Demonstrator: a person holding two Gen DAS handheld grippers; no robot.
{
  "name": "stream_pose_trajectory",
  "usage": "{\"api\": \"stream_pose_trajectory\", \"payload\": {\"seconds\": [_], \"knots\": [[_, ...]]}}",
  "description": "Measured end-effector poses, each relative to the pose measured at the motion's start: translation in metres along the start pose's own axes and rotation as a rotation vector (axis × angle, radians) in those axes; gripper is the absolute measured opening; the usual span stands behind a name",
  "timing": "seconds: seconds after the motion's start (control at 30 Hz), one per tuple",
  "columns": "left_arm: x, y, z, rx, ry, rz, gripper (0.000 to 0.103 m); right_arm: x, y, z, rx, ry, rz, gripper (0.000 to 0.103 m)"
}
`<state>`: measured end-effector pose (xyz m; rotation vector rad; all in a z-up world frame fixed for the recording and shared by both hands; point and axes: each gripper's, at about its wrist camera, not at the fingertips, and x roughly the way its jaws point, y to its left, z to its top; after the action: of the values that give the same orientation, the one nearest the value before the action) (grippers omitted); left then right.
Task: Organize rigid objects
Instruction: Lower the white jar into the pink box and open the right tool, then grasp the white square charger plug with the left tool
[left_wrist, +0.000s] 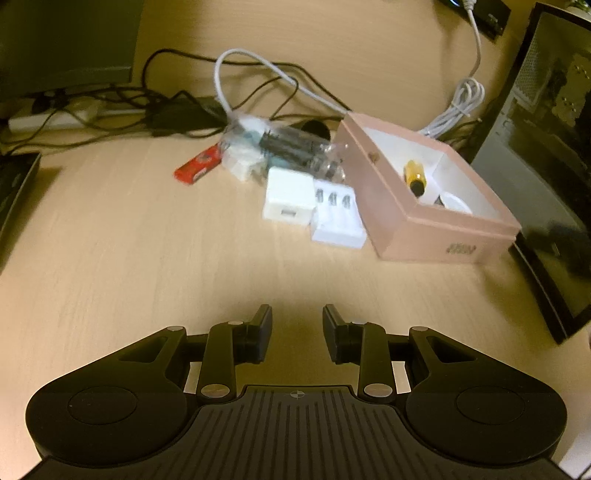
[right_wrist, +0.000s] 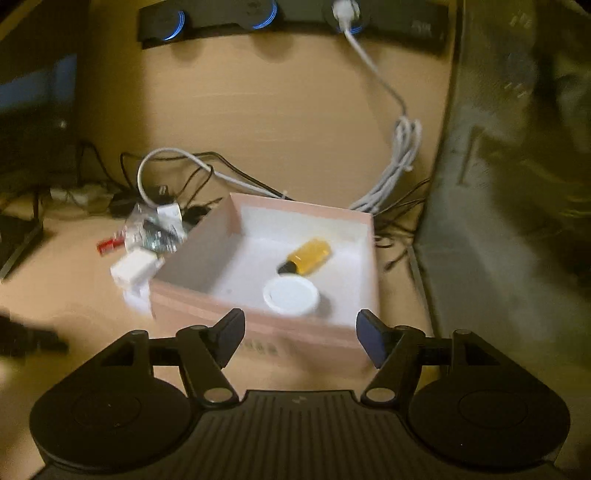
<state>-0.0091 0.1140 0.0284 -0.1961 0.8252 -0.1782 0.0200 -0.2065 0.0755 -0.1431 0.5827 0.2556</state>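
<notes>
Pink box (right_wrist: 258, 325) holds two items: one yellow bottle (right_wrist: 308, 256), one white lid (right_wrist: 291, 295). Left tongs (left_wrist: 297, 328) narrow, empty; right tongs (right_wrist: 300, 338) wide, empty.

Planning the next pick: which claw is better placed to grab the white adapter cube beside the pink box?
Left, probably. The left claw faces the white adapter cube across bare desk, open and empty. The right claw hangs by the pink box.

On the counter (left_wrist: 129, 240), the box (right_wrist: 295, 334) holds a bottle (right_wrist: 308, 256) behind a round lid (right_wrist: 291, 295); 2 chargers (left_wrist: 288, 199) lie just left of it.
</notes>
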Motion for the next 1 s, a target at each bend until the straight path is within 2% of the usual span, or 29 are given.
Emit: {"api": "stream_pose_trajectory", "payload": {"seconds": [0.1,0.23,0.33,0.47,0.57,0.83,1.0], "knots": [[0.007,-0.003,0.018,0.004,-0.042,0.009,0.033,-0.020,0.004,-0.018,-0.002,-0.032,-0.058,0.068],[0.026,-0.010,0.050,0.070,-0.080,0.035,0.033,-0.027,0.005,-0.031,0.055,0.037,-0.037,0.068],[0.044,-0.019,0.069,0.145,-0.098,0.097,0.033,-0.027,0.008,-0.043,0.069,0.084,-0.039,0.068],[0.066,-0.021,0.084,0.184,-0.078,0.143,0.033,-0.032,0.016,-0.060,0.043,0.117,-0.044,0.068],[0.077,-0.021,0.085,0.199,-0.057,0.155,0.034,-0.030,0.017,-0.068,0.043,0.160,-0.055,0.068],[0.081,-0.028,0.075,0.224,-0.130,0.163,0.034,-0.020,0.013,-0.074,0.035,0.273,-0.078,0.068],[0.077,-0.025,0.067,0.218,-0.173,0.138,0.036,-0.011,0.008,-0.074,0.071,0.334,-0.085,0.068]]}}
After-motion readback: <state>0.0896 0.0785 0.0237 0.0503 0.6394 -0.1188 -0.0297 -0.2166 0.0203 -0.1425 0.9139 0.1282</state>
